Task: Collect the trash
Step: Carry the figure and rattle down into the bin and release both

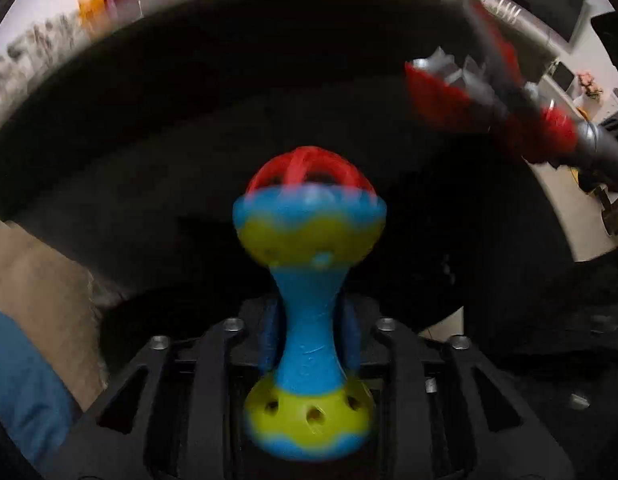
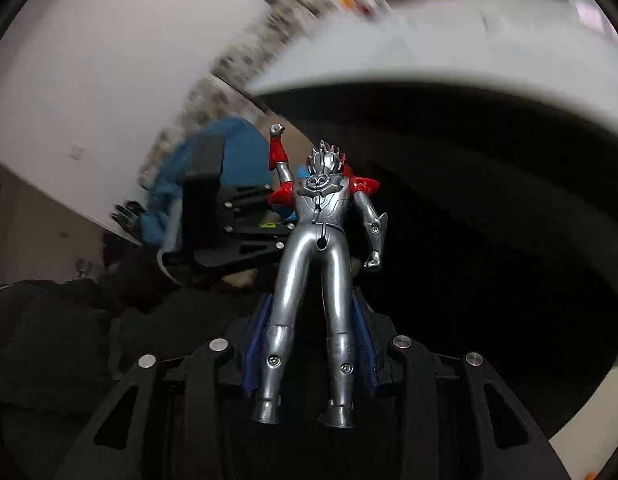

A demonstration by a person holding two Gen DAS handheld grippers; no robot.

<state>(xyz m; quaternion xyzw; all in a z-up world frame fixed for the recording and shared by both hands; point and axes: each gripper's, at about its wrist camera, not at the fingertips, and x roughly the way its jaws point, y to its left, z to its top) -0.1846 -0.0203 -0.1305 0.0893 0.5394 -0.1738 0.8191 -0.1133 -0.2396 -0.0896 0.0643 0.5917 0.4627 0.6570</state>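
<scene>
A large black bin bag (image 1: 269, 120) with a wide dark opening fills most of both wrist views, its pale rim (image 2: 469, 60) arching across the top in the right wrist view. Everything else is placed relative to that opening.

The left gripper (image 1: 309, 332) points toward the bag's mouth. Its two blue-padded fingers (image 1: 269, 328) are closed tight on the narrow blue waist of a toy rattle (image 1: 309, 280). The rattle stands upright between the fingers: a yellow-green perforated ball at the near end, close to the gripper body, and at the far end a blue and yellow-green bulb capped by a red lattice dome, which sits in front of the bag's dark interior.

The right gripper (image 2: 309, 344) also faces the bag's opening. Its blue-padded fingers (image 2: 255, 344) press against the lower legs of a silver and red action figure (image 2: 321, 240). The figure's feet point back toward the gripper body, its spiked head points toward the bag, one arm is raised and the other hangs down. Its torso lies in front of the bag's left edge.

In the left wrist view the same figure (image 1: 489, 92) appears blurred at the bag's upper right edge. In the right wrist view the left gripper (image 2: 229, 216) and a blue sleeve (image 2: 237, 152) sit just left of the figure, beside the bag's rim.
</scene>
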